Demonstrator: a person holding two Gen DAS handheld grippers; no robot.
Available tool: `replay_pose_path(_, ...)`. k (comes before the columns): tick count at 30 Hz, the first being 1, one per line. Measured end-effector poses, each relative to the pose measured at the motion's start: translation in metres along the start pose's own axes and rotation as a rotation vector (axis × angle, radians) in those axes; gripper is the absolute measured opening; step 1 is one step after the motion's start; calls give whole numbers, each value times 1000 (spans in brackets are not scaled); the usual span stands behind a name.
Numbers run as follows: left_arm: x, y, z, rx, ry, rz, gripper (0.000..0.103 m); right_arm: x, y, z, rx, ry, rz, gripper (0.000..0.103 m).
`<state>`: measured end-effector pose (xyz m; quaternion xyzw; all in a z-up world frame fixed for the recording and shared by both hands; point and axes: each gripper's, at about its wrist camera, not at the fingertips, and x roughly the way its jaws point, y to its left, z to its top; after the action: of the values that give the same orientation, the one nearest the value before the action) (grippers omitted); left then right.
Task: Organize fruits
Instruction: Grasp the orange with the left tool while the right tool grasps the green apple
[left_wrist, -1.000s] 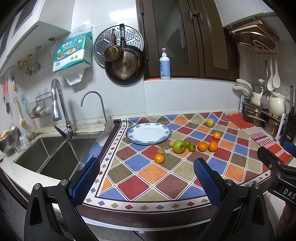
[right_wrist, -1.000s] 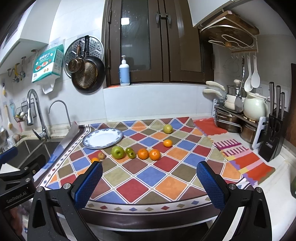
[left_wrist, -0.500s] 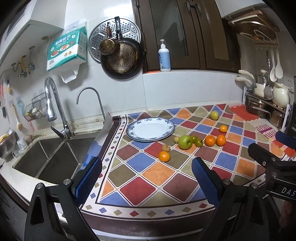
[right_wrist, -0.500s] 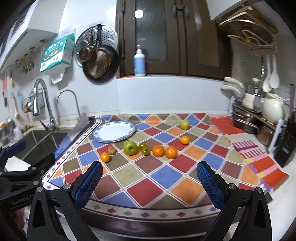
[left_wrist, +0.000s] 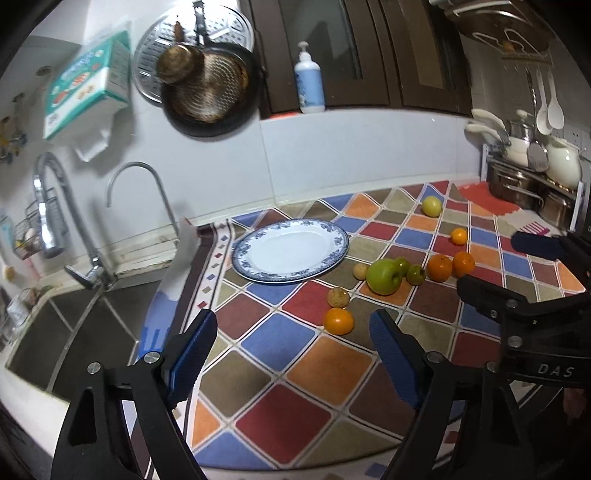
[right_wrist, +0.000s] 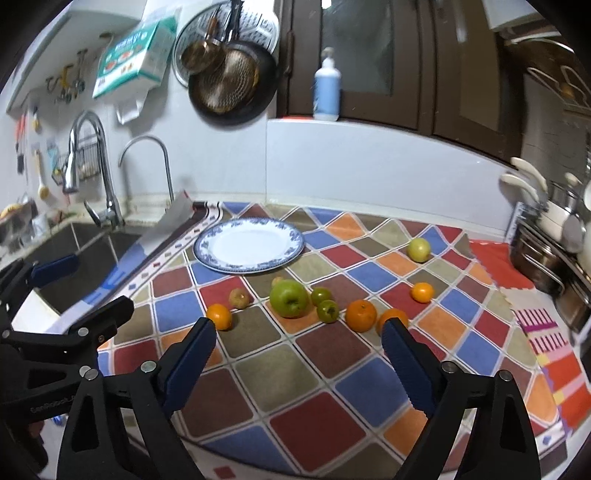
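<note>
In the left wrist view, white capitals "DAS" stand on the black body of the right hand-held gripper (left_wrist: 533, 254), at about four o'clock. In the right wrist view, faint lettering beginning "GenRobot" runs along the black body of the left hand-held gripper (right_wrist: 77, 286), at about eight o'clock. The print on the wall-hung tissue pack (right_wrist: 135, 55) is too blurred to read.

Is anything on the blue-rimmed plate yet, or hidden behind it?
Nothing lies on the plate: its white centre is bare in both views. All the fruit is still on the checked mat in front of it. Behind it only mat and wall show; the low rim hides nothing.
</note>
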<state>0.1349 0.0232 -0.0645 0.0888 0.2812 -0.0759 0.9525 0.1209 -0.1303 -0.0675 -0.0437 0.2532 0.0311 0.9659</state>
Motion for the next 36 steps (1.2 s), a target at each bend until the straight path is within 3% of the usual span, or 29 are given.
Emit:
replay_pose_path(8,47,-2,7,86,50,-45,76,53,10,8,-106,75,-15,83)
replay_pose_path(13,72,-14,5,74,95,-28,67,81,5,13,-175,98,32,81)
replay_pose_path(24,111,-29,-5,2,202,3,59,140,-3,14,-306,151,170,70)
replay_pose_path(36,135,-33,-2,-47,277,-36,50,173,-1,10,-321,196,248,62)
